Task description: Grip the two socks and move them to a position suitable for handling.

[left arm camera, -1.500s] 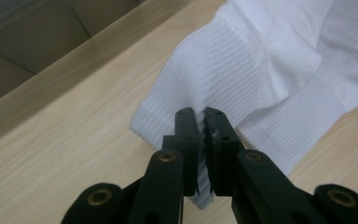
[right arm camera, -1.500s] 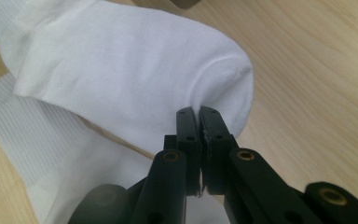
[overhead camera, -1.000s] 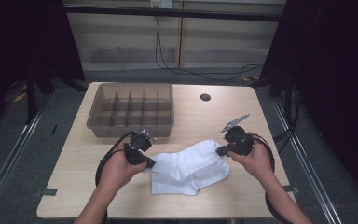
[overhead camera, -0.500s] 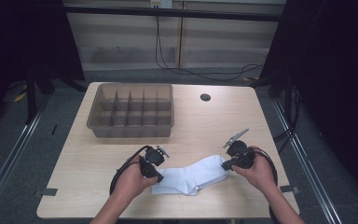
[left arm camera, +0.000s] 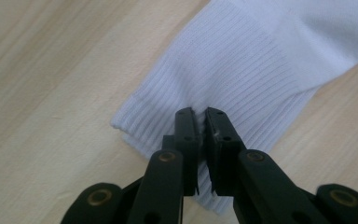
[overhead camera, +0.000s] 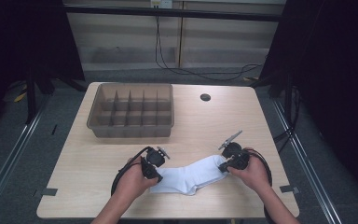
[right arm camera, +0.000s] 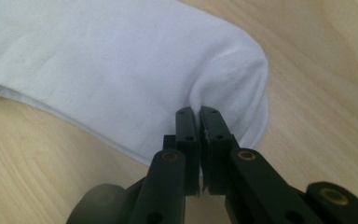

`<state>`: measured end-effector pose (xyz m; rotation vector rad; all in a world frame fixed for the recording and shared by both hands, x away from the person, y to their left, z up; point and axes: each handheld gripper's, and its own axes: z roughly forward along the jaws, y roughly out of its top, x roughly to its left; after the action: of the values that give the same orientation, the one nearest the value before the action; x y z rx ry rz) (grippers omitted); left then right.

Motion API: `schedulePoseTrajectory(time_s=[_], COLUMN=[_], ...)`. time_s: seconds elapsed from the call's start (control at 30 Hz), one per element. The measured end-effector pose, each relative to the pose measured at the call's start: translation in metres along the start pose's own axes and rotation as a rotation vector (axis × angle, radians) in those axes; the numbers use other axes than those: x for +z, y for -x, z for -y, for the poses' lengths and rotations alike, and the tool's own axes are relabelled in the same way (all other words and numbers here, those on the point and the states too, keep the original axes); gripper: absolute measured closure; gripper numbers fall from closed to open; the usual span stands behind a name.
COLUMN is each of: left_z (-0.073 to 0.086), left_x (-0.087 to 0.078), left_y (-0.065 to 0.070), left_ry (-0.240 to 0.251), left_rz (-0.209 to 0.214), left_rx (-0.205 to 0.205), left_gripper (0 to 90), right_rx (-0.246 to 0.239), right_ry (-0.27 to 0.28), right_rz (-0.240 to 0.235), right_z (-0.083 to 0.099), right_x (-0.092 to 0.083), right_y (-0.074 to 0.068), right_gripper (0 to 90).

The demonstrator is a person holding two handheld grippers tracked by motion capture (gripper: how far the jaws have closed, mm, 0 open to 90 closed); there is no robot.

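Since both ends are pinched at once, the white sock (overhead camera: 189,176) ends up laid out long and mostly flat on the near part of the table (overhead camera: 261,121), between the two hands. It looks like a stacked pair, judging by the second layer peeking out under the toe in the right gripper view, but I can't say for sure that it's two.

The left gripper (left arm camera: 201,116) is clamped on the ribbed cuff end, jaws nearly together with a fold of fabric squeezed between them. The right gripper (right arm camera: 196,114) does the same at the rounded toe end, nipping a little pucker of cloth. Holding opposite ends like that keeps the sock stretched and lined up, which I'd guess is the setup for folding or rolling it before it gets stored.

Further back on the table sits one brownish plastic organizer tray (overhead camera: 130,112), divided into what I count as ten compartments in two rows of five, all of them looking empty. It's well apart from the sock, so probably that's where the thing goes later. One small dark round spot (overhead camera: 205,97) sits on the tabletop to the right of the tray, likely a cable hole.

So: one sock bundle, two grippers, one tray.
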<state>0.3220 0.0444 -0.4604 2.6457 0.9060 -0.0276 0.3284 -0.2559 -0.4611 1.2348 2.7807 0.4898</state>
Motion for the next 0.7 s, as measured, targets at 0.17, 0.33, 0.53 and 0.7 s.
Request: schedulePoseTrajectory(time_s=[0.17,0.33,0.53,0.7], left_z=[0.004,0.006,0.004,0.001], left_x=[-0.005,-0.012,-0.021,-0.029], left_y=[-0.014,-0.015,-0.009,-0.001], left_ry=[0.010,0.020,0.047,0.059], left_rz=[-0.011,-0.009,0.016,0.029], left_rx=[-0.035,-0.041,-0.036,-0.020], left_gripper=[83.8,83.9,83.9,83.9], right_rx=[-0.005,-0.022,-0.016,-0.007], right_ry=[0.013,0.012,0.028,0.049], right_rz=[-0.011,-0.003,0.002,0.007], right_z=[-0.011,-0.019,-0.017,-0.011], right_x=[0.005,0.004,-0.008,-0.019], right_y=[-0.004,-0.007,-0.004,0.000], right_gripper=[87.2,87.1,87.2,87.2])
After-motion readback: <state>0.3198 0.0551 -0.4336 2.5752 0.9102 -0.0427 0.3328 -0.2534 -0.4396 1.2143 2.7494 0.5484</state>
